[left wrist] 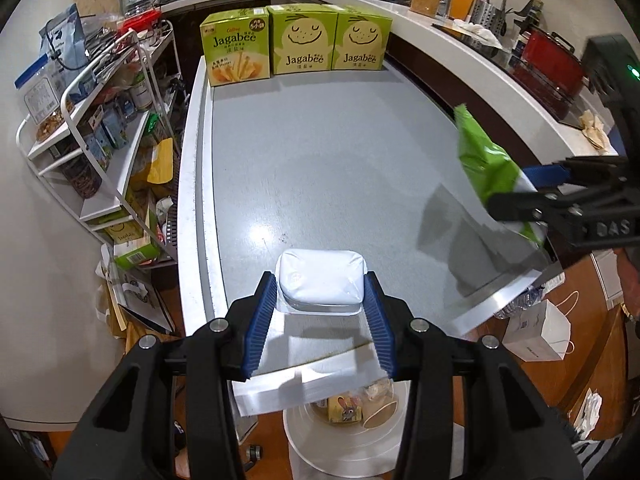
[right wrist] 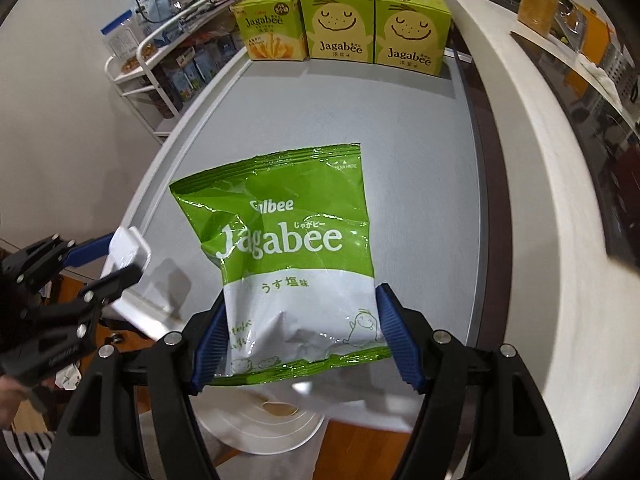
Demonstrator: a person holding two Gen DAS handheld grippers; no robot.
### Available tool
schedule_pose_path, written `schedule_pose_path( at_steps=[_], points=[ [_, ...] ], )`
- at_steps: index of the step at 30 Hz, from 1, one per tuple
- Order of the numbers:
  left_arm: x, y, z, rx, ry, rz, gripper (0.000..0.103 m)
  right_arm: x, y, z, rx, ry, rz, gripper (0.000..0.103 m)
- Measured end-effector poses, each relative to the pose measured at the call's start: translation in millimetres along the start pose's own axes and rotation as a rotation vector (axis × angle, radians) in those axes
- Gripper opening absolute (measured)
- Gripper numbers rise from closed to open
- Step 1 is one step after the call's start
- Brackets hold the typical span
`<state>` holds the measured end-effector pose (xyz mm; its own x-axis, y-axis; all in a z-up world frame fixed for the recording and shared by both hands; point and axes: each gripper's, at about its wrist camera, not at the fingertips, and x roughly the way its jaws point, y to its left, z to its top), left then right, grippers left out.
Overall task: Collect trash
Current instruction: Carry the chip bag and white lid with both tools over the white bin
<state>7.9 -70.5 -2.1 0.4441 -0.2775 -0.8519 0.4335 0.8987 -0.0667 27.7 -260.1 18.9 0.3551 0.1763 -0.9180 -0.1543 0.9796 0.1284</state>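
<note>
My left gripper (left wrist: 320, 286) is shut on a white sealed plastic tub (left wrist: 320, 280), held above the near edge of the grey table (left wrist: 320, 160); it also shows in the right wrist view (right wrist: 128, 250). My right gripper (right wrist: 300, 320) is shut on a green and white Jagabee snack bag (right wrist: 288, 248), held up over the table; the bag also shows at the right of the left wrist view (left wrist: 488, 164). A white trash bin (left wrist: 340, 440) stands on the floor below the table's near edge, with a yellow carton and a paper cup inside. It also shows in the right wrist view (right wrist: 260, 428).
Three green Jagabee boxes (left wrist: 296, 44) stand in a row at the table's far end. A white wire rack (left wrist: 100, 128) full of goods stands left of the table. A white kitchen counter (left wrist: 500, 80) with utensils runs along the right. A white paper bag (left wrist: 536, 332) sits on the floor.
</note>
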Motion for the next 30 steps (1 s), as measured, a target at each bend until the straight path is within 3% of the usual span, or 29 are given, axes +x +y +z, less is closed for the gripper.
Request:
schedule_pose_path(
  at_steps=[13,30],
  points=[
    [-35.0,-10.8,-18.3,0.073,-0.005,-0.061,0.046,-36.5,23.5,-65.6,0.001,0.026,0.085,0.068],
    [-33.8,-37.9,-79.0,0.189,0.136,-0.106,0.046,-11.9,62.1,-132.6,-0.12,0.208,0.133,0.068]
  ],
)
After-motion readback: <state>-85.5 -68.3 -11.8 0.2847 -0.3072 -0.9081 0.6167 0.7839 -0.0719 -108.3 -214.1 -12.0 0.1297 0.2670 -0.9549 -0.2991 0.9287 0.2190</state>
